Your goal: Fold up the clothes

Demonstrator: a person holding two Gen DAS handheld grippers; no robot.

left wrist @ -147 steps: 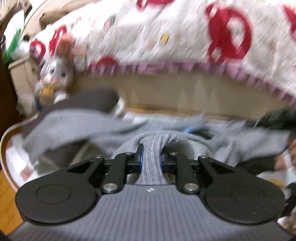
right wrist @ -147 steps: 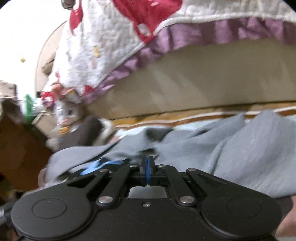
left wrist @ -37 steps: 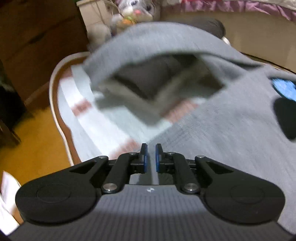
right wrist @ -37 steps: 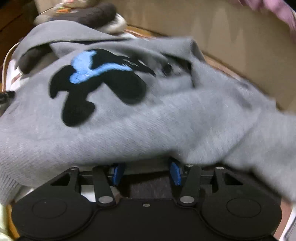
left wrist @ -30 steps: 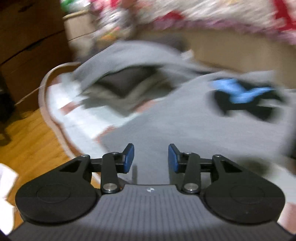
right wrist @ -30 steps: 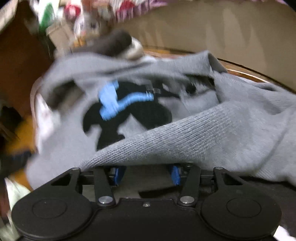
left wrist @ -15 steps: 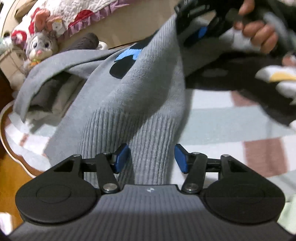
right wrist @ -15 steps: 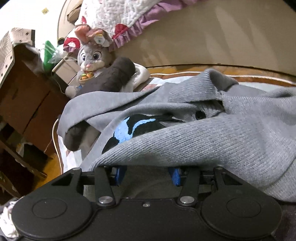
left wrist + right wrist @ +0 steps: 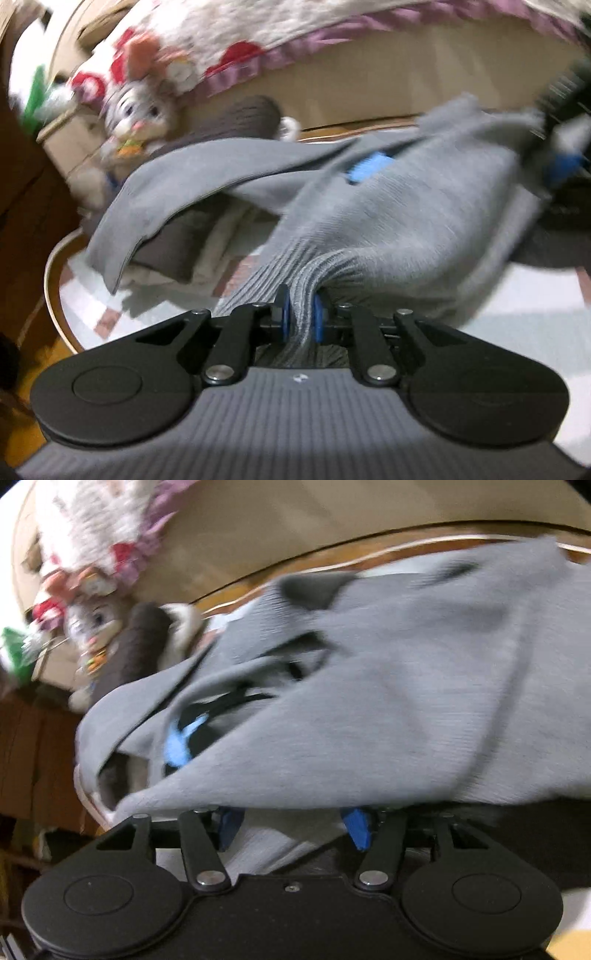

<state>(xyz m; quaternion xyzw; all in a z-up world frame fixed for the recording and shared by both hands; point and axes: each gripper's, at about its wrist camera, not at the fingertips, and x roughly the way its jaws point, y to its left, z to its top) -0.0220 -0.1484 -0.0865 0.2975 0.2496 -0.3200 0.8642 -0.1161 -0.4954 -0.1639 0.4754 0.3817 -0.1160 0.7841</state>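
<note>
Striped blanket [image 9: 524, 314]; left gripper [image 9: 300, 317] pinching grey sweater [image 9: 406, 221]; right gripper [image 9: 293, 825] spread wide.

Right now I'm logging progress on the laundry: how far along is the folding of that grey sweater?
Early stage. Done: nothing looks folded; the grey sweater lies rumpled, one sleeve draped over other clothes. In hand: the left gripper is shut on the ribbed hem; the right gripper is open with sweater fabric lying over its fingers. Left: flatten it, fold in the sleeves, fold the body.
</note>
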